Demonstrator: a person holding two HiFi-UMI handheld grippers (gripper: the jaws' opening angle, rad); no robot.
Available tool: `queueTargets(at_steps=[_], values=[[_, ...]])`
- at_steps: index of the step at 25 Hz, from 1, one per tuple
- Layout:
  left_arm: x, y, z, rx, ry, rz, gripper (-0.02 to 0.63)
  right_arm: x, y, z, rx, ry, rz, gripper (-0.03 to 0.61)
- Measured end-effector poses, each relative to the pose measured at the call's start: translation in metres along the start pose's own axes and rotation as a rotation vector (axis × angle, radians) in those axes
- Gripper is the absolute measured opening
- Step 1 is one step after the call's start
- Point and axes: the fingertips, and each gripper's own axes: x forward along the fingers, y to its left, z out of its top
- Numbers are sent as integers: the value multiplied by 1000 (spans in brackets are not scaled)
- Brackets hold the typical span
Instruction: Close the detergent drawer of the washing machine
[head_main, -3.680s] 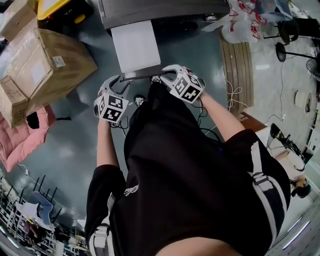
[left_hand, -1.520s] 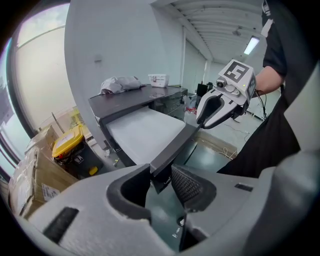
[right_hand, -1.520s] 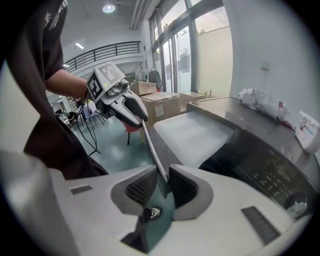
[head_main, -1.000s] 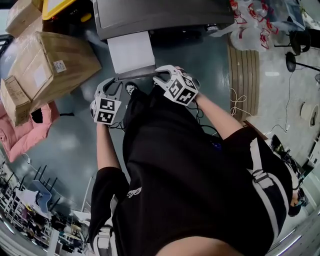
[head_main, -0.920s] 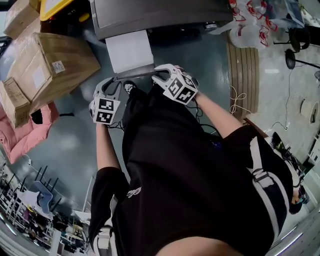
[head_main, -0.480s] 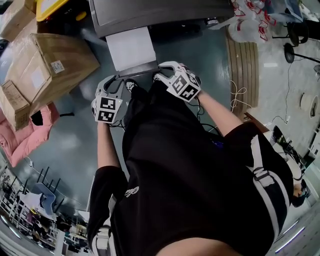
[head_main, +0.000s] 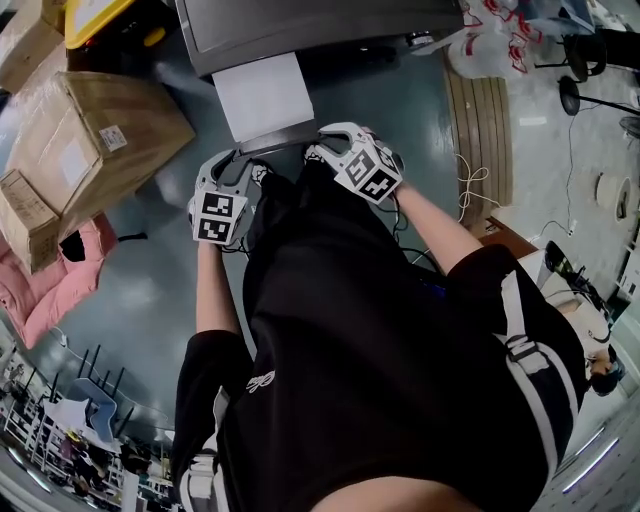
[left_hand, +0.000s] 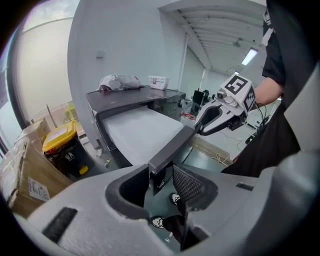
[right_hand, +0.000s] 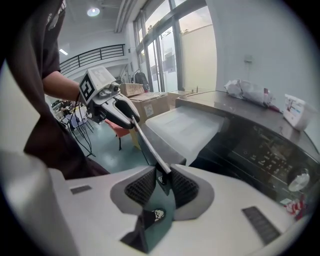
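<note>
The washing machine (head_main: 320, 25) stands at the top of the head view, its white detergent drawer (head_main: 262, 95) pulled out toward me. The drawer's grey front panel (head_main: 275, 138) runs between my two grippers. My left gripper (head_main: 240, 165) is at the panel's left end. In the left gripper view its jaws (left_hand: 162, 182) are opening around that end (left_hand: 172, 145), with a little room at the pads. My right gripper (head_main: 322, 148) is at the right end. In the right gripper view its jaws (right_hand: 162, 187) are closing, and the pads lie against the panel's thin edge (right_hand: 150, 145).
Cardboard boxes (head_main: 90, 140) and a pink bundle (head_main: 50, 290) lie on the floor to the left, behind them a yellow bin (head_main: 95, 15). A slatted wooden board (head_main: 480, 120), plastic bags (head_main: 490, 40) and a cable (head_main: 470, 200) are at the right. My black-clad legs fill the middle.
Both grippers stay at the two ends of the drawer front. The head view has shifted slightly; the drawer looks about as far out as before.
</note>
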Motion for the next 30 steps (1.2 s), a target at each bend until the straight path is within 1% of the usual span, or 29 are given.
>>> queueTargets(at_steps=[4, 5, 10, 15, 22, 30], values=[[7, -2, -8, 37, 34, 2, 159, -1, 1, 1, 10, -1, -11, 92], [7, -2, -9, 40, 40, 2, 150, -1, 2, 2, 11, 0, -13, 92], [6, 1, -4, 42, 14, -5, 144, -3, 0, 4, 22, 4, -20, 94], [6, 2, -2, 31, 18, -13, 143, -5, -4, 8, 24, -4, -28, 94], [7, 8, 7, 45, 2, -10, 141, -4, -11, 12, 20, -8, -34, 95], [7, 11, 12, 46, 16, -13, 141, -3, -17, 15, 10, -10, -35, 95]])
